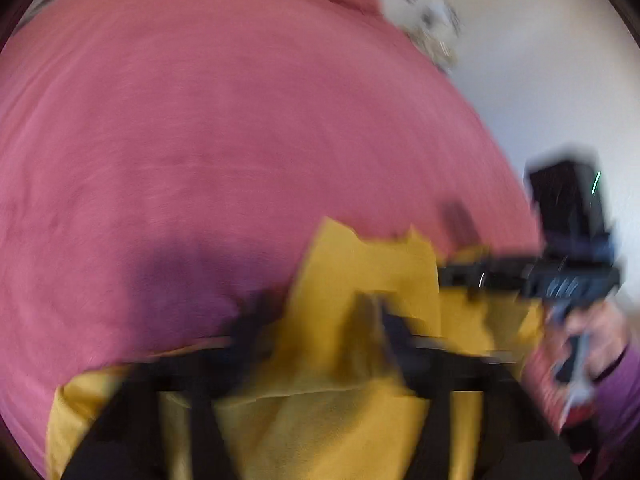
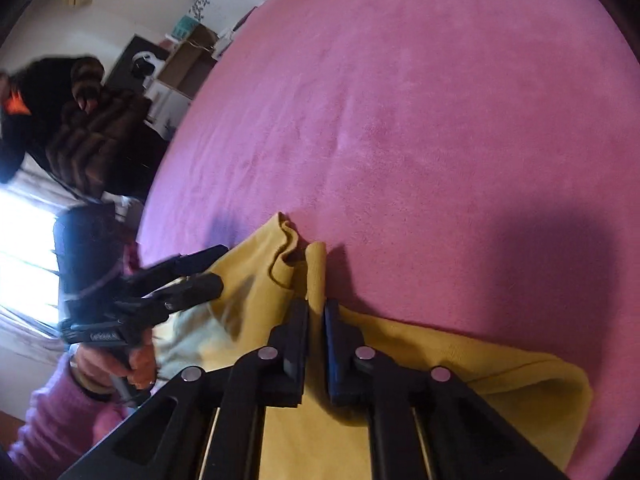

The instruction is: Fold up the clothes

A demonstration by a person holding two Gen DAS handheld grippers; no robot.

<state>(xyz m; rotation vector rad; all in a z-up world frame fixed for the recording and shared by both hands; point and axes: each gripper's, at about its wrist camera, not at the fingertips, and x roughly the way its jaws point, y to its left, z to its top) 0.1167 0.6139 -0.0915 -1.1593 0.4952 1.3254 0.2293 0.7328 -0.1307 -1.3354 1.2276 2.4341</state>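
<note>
**Blur and cut-offs**

Left wrist view smeared by motion: left tongs (image 1: 320, 320) just dark streaks, grip on yellow garment (image 1: 352, 408) unreadable. Garment cut off at bottom edge in both views. Clutter beyond the bed (image 2: 400, 120) too small to ID.

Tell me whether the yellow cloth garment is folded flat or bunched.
Bunched: the yellow cloth garment lies rumpled on the pink bedspread, with a fold standing up.

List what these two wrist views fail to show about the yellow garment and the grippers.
- Left wrist view: motion blur smears the left gripper; its grip on the yellow garment is unreadable.
- Right wrist view: the right gripper hides the cloth under it; the bottom edge cuts off the rest of the garment.
</note>
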